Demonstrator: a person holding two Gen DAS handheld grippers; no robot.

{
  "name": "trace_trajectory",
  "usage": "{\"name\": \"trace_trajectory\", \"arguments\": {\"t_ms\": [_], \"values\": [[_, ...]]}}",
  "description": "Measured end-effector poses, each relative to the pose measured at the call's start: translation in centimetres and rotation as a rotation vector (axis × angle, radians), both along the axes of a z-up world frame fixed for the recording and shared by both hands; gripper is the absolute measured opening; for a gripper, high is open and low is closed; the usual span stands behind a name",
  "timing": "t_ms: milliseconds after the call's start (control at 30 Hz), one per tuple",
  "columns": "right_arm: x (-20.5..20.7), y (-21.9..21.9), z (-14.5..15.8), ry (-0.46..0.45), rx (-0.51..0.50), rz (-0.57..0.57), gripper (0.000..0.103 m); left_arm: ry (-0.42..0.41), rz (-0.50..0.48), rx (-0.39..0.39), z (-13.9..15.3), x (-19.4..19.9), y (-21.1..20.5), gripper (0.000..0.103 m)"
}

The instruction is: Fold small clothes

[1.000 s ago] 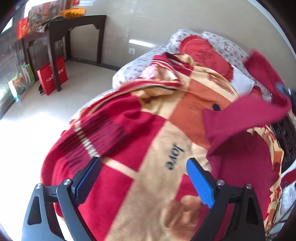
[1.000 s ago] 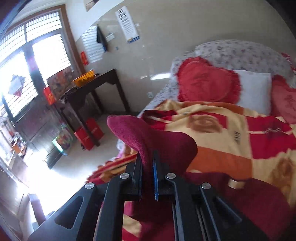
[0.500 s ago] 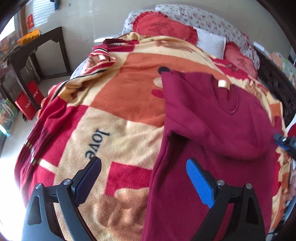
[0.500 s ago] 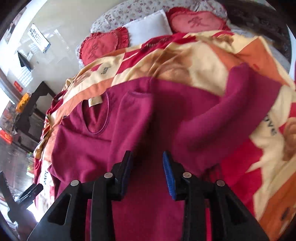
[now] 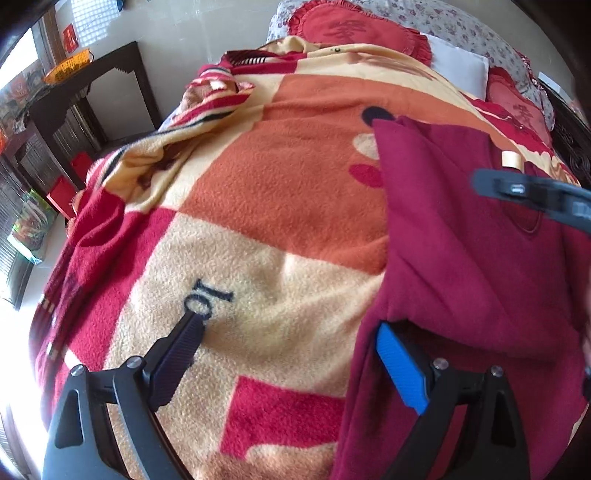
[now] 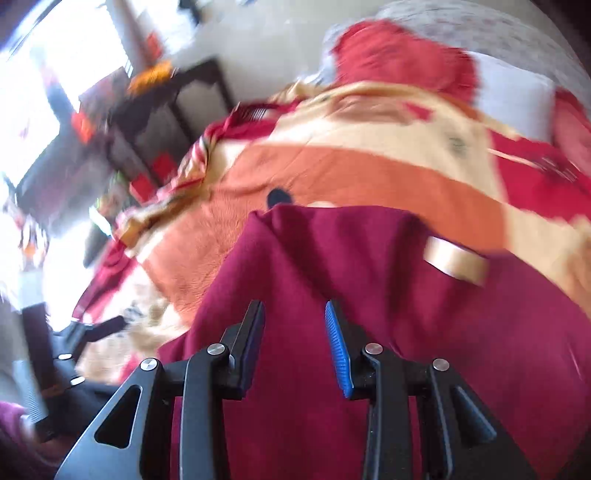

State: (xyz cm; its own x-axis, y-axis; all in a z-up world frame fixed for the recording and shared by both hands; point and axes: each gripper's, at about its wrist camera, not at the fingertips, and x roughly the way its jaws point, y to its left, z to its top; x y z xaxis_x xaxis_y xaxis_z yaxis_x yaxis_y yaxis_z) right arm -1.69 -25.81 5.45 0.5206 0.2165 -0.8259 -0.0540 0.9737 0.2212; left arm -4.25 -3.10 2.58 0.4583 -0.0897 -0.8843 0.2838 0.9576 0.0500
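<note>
Garment: dark maroon fleece long-sleeved top (image 5: 461, 236) lies flat on the red, orange and cream patchwork fleece blanket (image 5: 266, 206), neck label end nearest the red heart-shaped cushions (image 5: 351, 29); spread flat, likely for folding.
Sleeve: laid across the top's body, probably a first fold.
Left gripper (image 5: 290, 345): jaws spread wide, empty, at the top's blanket-side edge, apparently lining up to pinch it.
Right gripper (image 6: 295, 332): jaws parted, holding nothing, over the top's body.
</note>
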Motion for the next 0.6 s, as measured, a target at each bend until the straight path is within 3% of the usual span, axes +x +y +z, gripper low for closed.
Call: {"name": "trace_trajectory", "arguments": {"t_ms": [100,167,267,333,433,500,600], "values": [[2.5,1.4,-2.7,0.066,-0.08,0.052,0.014,0.019,-0.006,-0.045,-0.4,0.4,0.8,0.097],[3.0,1.9,-2.7,0.063,-0.085,0.074,0.0,0.026,-0.015,-0.068,-0.2,0.3,1.3,0.097],[2.8,2.1,0.5,-0.072,-0.032,0.077,0.0,0.0,-0.002,-0.103,1.0,0.2,2.5,0.097],[3.5,2.1,1.6,-0.113,0.014,0.054,0.0,-0.011,0.012,-0.107,1.6,0.2,3.1,0.097],[5.2,4.0,-0.1,-0.094,0.011,0.044,0.0,-0.027,0.029,-0.074,2.9,0.1,3.6,0.097],[5.3,4.9,-2.1,-0.003,-0.01,0.054,0.0,-0.043,0.019,-0.059,3.7,-0.3,3.8,0.097],[1.6,3.1,-0.3,-0.031,0.02,0.01,0.0,-0.096,-0.005,-0.042,5.0,-1.1,3.8,0.097]]}}
